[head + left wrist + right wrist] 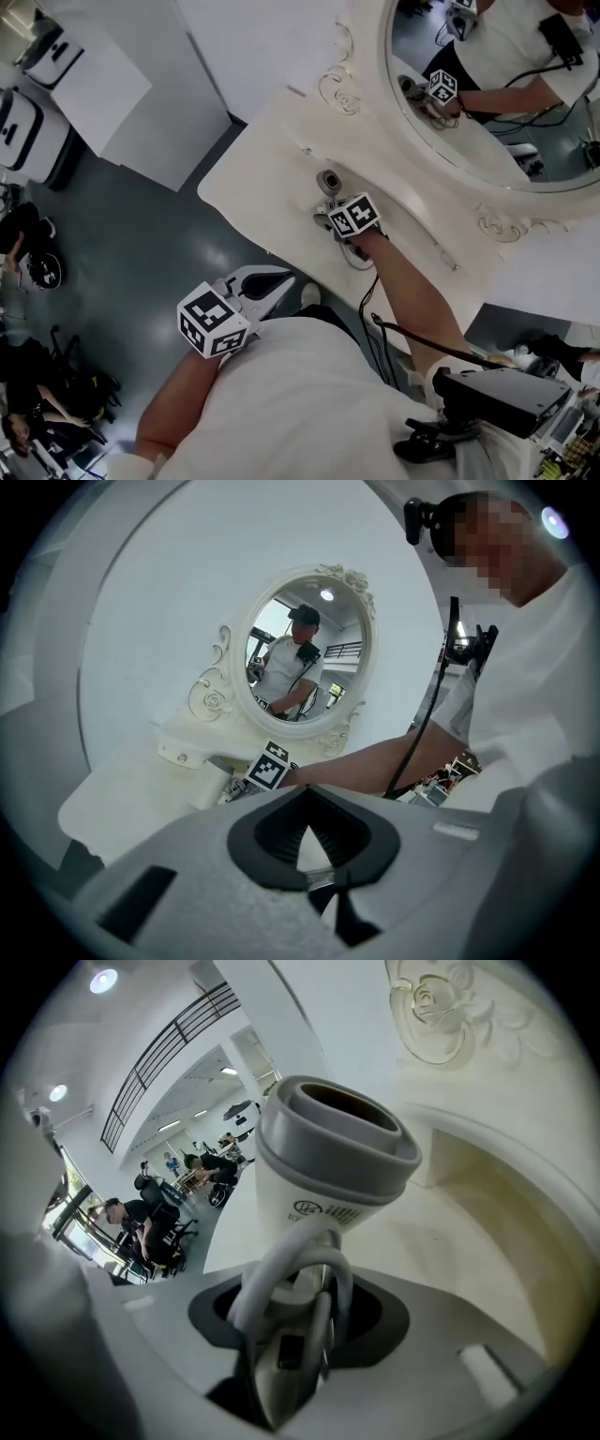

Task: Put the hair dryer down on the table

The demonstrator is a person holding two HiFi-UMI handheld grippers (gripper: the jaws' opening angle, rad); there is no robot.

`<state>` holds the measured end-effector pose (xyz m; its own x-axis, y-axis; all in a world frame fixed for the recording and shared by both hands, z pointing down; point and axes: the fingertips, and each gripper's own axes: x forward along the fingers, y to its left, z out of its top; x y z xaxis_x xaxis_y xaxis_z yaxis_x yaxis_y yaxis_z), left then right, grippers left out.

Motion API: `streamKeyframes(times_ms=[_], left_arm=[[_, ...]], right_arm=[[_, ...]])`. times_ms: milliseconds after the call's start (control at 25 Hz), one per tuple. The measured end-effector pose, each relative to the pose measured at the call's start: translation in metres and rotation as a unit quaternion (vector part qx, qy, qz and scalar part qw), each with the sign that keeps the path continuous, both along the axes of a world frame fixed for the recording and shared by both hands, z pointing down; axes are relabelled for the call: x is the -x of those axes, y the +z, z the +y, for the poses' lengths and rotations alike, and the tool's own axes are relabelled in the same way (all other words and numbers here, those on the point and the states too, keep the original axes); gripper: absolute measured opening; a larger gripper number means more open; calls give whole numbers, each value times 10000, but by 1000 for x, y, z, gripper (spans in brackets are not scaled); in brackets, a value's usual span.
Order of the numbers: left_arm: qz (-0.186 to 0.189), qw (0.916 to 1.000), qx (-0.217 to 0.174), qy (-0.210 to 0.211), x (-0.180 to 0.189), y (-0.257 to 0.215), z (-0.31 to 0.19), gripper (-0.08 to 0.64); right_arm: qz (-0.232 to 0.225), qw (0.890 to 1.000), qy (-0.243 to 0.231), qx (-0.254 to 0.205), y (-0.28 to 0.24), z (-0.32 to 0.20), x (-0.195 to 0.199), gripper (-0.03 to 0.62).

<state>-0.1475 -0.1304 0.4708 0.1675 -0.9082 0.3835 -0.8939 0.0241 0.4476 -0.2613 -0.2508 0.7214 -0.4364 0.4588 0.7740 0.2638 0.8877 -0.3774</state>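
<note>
While my right gripper (298,1330) is clamped on the handle of the hair dryer (333,1157), whose grey nozzle points ahead of my jaws, the white dressing table (450,1241) lies just beneath and ahead of them. To do this well, I judge I should lower it level until its body rests on the tabletop, then part the jaws and draw straight back, minding the cord loop (281,1279) at the handle. My left gripper (309,841) is closed on nothing, well back from the table. Count: one hair dryer, one dressing table, one oval mirror (487,103), two grippers.
</note>
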Motion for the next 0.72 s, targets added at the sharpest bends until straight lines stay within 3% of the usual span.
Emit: streamKeyframes(times_ms=[360,720], left_arm=[[32,10000,39,-58,12,-2,-3,-6],[-22,10000,-14,22,15,-6,-8,-6]], right_arm=[[151,9995,-7,284,3,-1,6,189],[88,9998,-151,-92,2,2,3,215]])
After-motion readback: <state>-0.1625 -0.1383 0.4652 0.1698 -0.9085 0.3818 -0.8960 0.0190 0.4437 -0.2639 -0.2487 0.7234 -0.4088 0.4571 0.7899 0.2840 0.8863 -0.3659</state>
